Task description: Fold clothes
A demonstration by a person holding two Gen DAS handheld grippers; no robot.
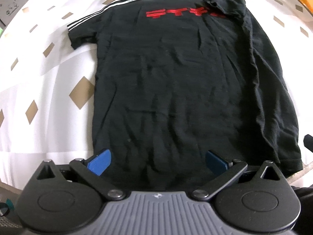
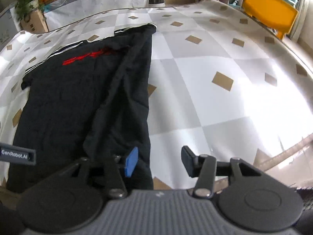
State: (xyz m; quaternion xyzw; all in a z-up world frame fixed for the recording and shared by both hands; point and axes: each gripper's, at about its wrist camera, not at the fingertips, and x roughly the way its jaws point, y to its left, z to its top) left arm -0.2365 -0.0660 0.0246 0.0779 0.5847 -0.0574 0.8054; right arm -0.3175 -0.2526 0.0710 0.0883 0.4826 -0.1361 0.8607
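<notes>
Black t-shirt [image 1: 176, 88] runs lengthwise away from both empty, parted grippers: left gripper [image 1: 158, 162] over hem middle, right gripper [image 2: 159, 161] straddling folded right edge.

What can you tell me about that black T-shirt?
The T-shirt is black, soft and wrinkled, with red lettering across the chest and white stripes along one shoulder. It lies flat on the checked cloth. One side is already folded inward, its sleeve tucked over the chest; the other sleeve lies spread out.
</notes>
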